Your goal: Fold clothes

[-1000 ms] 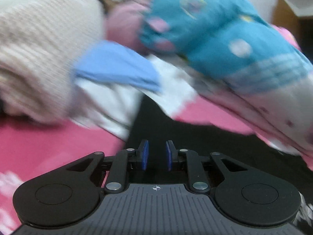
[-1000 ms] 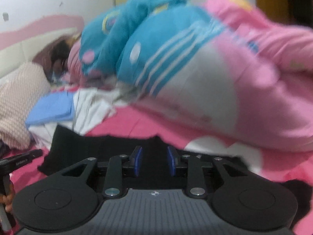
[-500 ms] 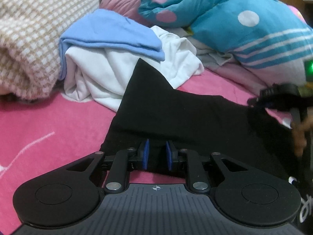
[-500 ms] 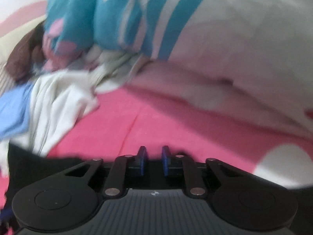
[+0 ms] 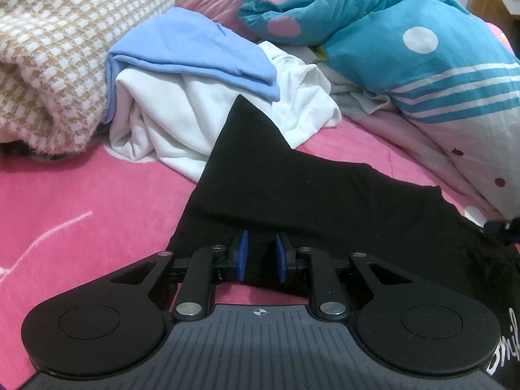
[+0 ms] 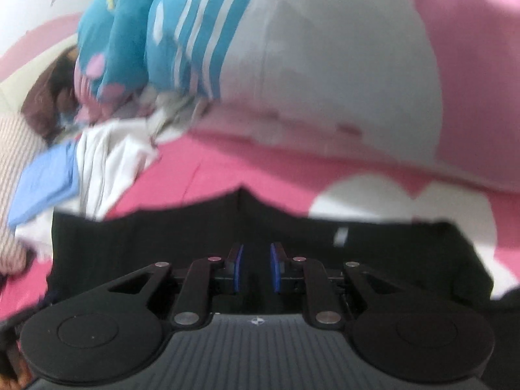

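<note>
Left gripper (image 5: 260, 256) pinches the near edge of the black garment (image 5: 325, 195) on the pink bed (image 5: 81, 195), fingers narrowly apart. Beyond lie white clothes (image 5: 182, 123). Right gripper (image 6: 255, 266), fingers nearly closed, has black cloth between them; grip uncertain.

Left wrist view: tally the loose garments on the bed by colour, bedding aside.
Black: 1, black garment, under both grippers
White: 1, white garment
Light blue: 1, blue garment, folded on the white
Total: 3
</note>
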`<state>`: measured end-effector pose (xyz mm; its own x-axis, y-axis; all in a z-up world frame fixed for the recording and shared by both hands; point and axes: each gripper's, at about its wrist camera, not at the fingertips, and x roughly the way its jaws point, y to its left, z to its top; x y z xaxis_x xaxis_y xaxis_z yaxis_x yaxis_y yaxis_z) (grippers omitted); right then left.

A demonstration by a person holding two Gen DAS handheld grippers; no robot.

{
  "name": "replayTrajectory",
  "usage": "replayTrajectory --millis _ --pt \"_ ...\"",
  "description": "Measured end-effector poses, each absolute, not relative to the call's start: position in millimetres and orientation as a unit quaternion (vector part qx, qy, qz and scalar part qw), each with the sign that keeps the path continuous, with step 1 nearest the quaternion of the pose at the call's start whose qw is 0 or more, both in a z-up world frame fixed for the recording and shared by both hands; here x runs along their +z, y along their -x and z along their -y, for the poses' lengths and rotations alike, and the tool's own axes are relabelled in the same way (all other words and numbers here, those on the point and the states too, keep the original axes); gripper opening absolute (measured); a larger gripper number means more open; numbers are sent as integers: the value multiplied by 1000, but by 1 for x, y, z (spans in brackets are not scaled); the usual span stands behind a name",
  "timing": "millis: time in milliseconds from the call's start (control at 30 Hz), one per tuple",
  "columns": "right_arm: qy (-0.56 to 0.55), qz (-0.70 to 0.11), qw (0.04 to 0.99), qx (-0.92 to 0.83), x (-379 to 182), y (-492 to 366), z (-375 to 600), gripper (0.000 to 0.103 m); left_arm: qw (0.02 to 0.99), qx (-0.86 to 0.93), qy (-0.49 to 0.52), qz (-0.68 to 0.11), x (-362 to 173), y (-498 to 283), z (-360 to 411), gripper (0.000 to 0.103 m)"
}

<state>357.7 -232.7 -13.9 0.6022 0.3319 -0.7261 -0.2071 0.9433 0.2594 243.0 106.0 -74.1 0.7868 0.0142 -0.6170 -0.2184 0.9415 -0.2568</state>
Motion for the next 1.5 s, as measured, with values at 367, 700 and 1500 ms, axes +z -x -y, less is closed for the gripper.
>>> replayTrajectory --millis 367,700,1500 --pt "-113 -386 914 55 -50 -435 244 17 936 70 137 -317 -74 -244 -100 19" --pt "-128 -354 923 75 -1 -357 272 20 931 61 163 -320 -74 -244 -108 19" --pt "-290 -281 915 -13 13 -261 415 21 937 66 144 -310 -73 -243 -101 21"
